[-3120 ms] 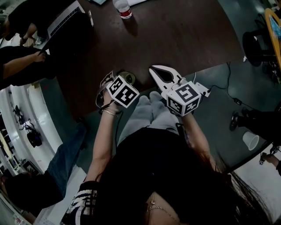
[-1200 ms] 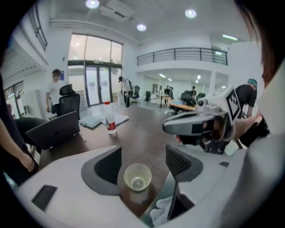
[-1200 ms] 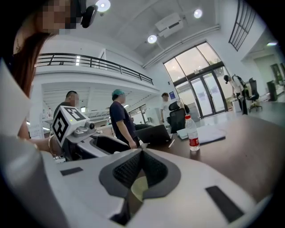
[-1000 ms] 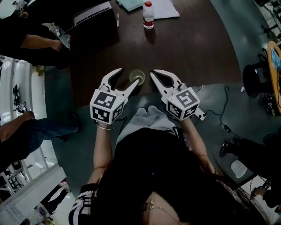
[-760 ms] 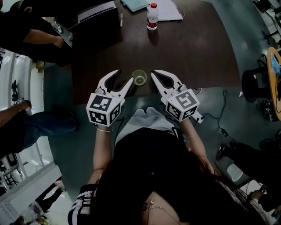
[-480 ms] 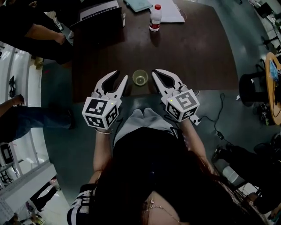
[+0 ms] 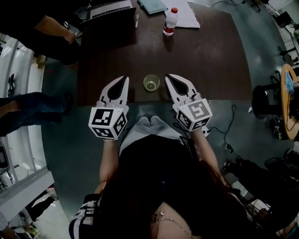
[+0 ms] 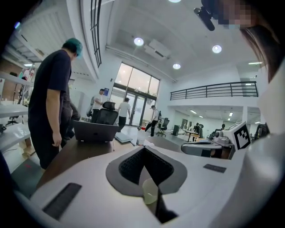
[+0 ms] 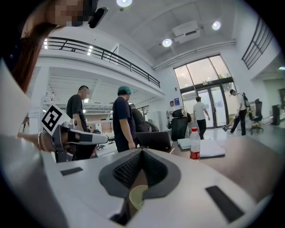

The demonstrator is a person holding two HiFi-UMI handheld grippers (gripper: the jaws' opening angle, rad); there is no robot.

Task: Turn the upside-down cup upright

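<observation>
A pale translucent cup (image 7: 151,83) stands upright, mouth up, on the dark wooden table (image 7: 205,60) close to its front edge. My left gripper (image 7: 124,80) hovers to the cup's left, apart from it. Its jaws have just been closing with nothing between them and now meet, shut. My right gripper (image 7: 170,77) is shut and empty to the cup's right. In the left gripper view the cup (image 8: 150,192) shows low behind the closed jaws, and the right gripper view shows the cup (image 9: 135,196) the same way.
A water bottle (image 7: 171,21) with a red cap, a laptop (image 7: 112,8) and papers (image 7: 189,13) sit at the table's far end. People stand along the left side, near the laptop. Cables lie on the floor to the right.
My left gripper has drawn back to the left, away from the cup's rim, and its jaws have closed empty. The cup stays upright. The right gripper has hardly moved.
</observation>
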